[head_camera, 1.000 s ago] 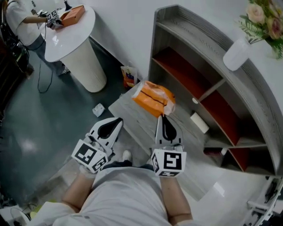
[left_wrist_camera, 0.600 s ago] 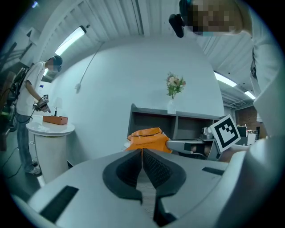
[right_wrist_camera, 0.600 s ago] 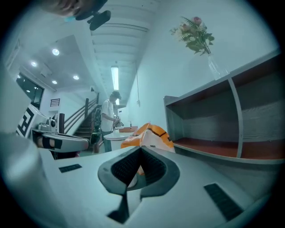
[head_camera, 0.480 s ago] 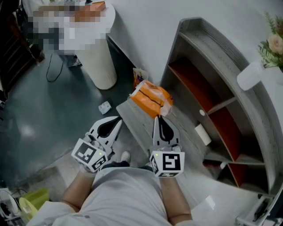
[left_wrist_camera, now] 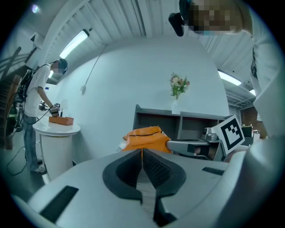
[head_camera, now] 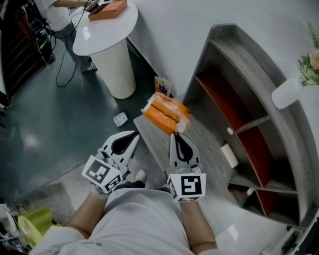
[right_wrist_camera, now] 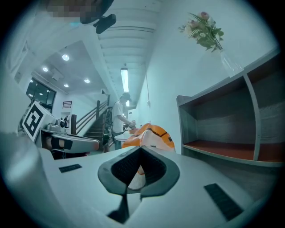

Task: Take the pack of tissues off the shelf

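The orange pack of tissues (head_camera: pixel 165 113) lies on the far end of a low grey table (head_camera: pixel 207 149), outside the grey shelf (head_camera: pixel 234 74) with red boards. It also shows in the left gripper view as an orange pack (left_wrist_camera: pixel 143 138) and in the right gripper view (right_wrist_camera: pixel 153 135). My right gripper (head_camera: pixel 175 135) is shut, its tips at the pack's near edge; whether they pinch the wrapper I cannot tell. My left gripper (head_camera: pixel 132 136) is shut and empty, off the table's left edge over the floor, about a hand's width left of the right one.
A small white box (head_camera: pixel 230 155) lies on a lower shelf board. A white vase (head_camera: pixel 286 92) with flowers stands on top of the shelf. A snack bag (head_camera: pixel 162 85) leans at the wall. A person (head_camera: pixel 55 15) works at a white round pedestal table (head_camera: pixel 107 35).
The head view has swung, so the shelf and the pedestal table sit further right in the picture. Both grippers keep their places, and the pack stays at the right gripper's tips.
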The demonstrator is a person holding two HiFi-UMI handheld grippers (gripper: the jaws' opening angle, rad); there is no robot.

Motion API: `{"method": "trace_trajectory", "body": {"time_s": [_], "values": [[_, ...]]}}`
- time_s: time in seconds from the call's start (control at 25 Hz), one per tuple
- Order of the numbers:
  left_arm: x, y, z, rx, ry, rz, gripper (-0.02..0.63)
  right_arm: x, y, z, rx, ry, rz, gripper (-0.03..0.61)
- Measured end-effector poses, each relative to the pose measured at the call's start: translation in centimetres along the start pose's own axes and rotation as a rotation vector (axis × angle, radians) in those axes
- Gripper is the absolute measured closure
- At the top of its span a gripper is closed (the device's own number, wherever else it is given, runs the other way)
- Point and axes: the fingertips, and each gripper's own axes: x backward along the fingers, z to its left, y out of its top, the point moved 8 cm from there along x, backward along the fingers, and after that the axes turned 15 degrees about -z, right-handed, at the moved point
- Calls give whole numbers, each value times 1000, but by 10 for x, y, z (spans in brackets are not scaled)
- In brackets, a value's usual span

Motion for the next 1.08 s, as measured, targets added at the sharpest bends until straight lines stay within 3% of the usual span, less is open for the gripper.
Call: {"method": "trace_trajectory", "body": {"time_s": [1.08], "values": [[-12,-2,-4,-4,-9,7,595,-1,6,-9,1,-35,-17,558]]}}
